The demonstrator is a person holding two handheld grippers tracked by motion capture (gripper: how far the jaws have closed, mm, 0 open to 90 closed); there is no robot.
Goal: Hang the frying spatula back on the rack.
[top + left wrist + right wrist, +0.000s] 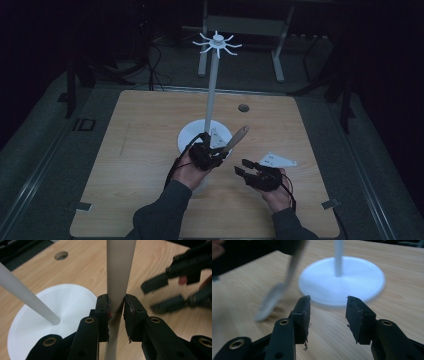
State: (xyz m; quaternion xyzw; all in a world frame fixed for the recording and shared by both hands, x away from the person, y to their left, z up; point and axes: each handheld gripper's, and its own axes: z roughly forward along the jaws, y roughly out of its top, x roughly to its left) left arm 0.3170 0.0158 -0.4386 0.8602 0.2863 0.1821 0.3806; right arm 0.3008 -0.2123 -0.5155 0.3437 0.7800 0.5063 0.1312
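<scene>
**A:** Start at the near edge of the wooden table (140, 165). What does each hand have?

**B:** The right gripper (241, 167) hangs over the near right part of the table with its jaws apart and nothing between them. The left gripper (220, 150) is just beside it, over the near rim of the stand's round white base (192, 135). It is clamped on the shaft of a wooden-handled utensil (239, 137). The handle slants up and to the right.

**A:** How good is that grip?

**B:** I'd say it's thin. In the left gripper view the jaws pinch a narrow, smooth shaft (120, 270) only with their tips. The right gripper view shows the blade end (268, 303) hanging low and blurred, close to the wood. The utensil could pivot in the pinch or slide through it.

**A:** And farther out?

**B:** The pole (212, 90) rises from the middle of the base to a crown of hooks (217, 44) high above the table's far half. Reaching a hook means a long lift close to that pole. A knock from the handle or the arm could rock the stand or push it towards the far edge.

**A:** And the empty gripper?

**B:** It sits near the utensil's path, so a careless swing could hit it. It would do more good steadying the base.
</scene>
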